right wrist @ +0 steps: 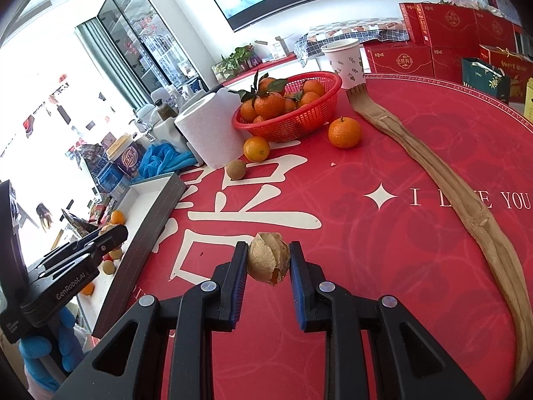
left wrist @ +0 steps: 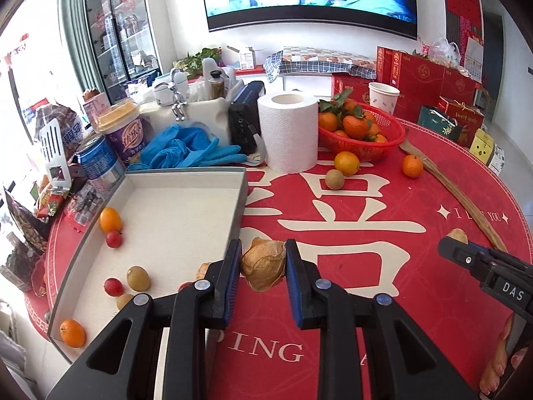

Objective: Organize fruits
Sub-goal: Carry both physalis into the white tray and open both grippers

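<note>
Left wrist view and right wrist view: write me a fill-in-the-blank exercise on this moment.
1. The left gripper and the right gripper are each ____ on a husked fruit.
2. The basket of oranges is ____ in colour.
3. Near the basket, ____ loose oranges lie on the tablecloth.
4. Between the gloves and the basket stands the ____.

Missing words: shut; red; two; paper roll.

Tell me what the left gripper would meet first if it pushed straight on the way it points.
Carrying its husked fruit, the left gripper would likely meet the red tablecloth just beyond the tray edge; depth is uncertain.
</note>
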`<act>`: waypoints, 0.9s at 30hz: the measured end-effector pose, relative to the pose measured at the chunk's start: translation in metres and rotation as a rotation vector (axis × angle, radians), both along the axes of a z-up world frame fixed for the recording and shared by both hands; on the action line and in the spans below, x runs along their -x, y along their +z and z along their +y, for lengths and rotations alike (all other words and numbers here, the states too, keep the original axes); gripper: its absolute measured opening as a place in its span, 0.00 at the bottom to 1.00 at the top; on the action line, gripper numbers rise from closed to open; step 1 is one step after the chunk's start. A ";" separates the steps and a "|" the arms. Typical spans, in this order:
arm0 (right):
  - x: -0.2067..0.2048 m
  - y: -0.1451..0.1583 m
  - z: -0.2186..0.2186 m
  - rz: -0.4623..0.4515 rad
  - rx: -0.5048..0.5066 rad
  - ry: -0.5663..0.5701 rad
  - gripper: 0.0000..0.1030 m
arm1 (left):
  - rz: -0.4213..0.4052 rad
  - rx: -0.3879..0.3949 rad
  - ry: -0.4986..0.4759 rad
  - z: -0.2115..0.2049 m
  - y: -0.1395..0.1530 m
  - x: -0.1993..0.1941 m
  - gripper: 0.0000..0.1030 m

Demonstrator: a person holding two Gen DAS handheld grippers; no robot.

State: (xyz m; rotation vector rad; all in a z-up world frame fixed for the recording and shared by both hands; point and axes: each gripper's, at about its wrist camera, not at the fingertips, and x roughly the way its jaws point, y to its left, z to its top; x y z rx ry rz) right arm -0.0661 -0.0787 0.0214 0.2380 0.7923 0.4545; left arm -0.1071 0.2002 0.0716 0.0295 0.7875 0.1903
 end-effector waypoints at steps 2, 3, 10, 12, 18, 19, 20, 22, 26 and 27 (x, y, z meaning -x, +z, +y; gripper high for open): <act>0.000 -0.001 0.003 -0.002 0.000 0.011 0.25 | -0.009 0.001 0.021 0.012 0.002 0.005 0.27; 0.000 -0.001 0.004 -0.002 0.000 0.017 0.25 | -0.012 0.002 0.035 0.020 0.002 0.008 0.27; 0.002 -0.002 0.020 -0.003 0.007 0.078 0.25 | -0.015 0.030 0.137 0.073 -0.009 0.024 0.27; 0.004 -0.001 0.029 -0.003 0.017 0.098 0.25 | -0.009 0.046 0.163 0.086 -0.015 0.027 0.27; 0.009 0.010 0.072 -0.008 0.031 0.182 0.25 | 0.001 0.083 0.212 0.116 -0.030 0.034 0.27; 0.008 0.011 0.083 0.000 0.027 0.203 0.25 | -0.001 0.089 0.216 0.119 -0.031 0.035 0.27; 0.007 0.012 0.093 0.005 0.028 0.222 0.25 | -0.003 0.095 0.220 0.123 -0.032 0.036 0.27; 0.005 0.015 0.114 0.002 0.047 0.250 0.25 | -0.010 0.101 0.231 0.129 -0.033 0.038 0.27; -0.001 0.018 0.155 -0.005 0.072 0.300 0.25 | -0.020 0.103 0.251 0.138 -0.038 0.036 0.27; -0.004 0.018 0.166 0.001 0.070 0.312 0.25 | -0.023 0.110 0.250 0.139 -0.039 0.035 0.27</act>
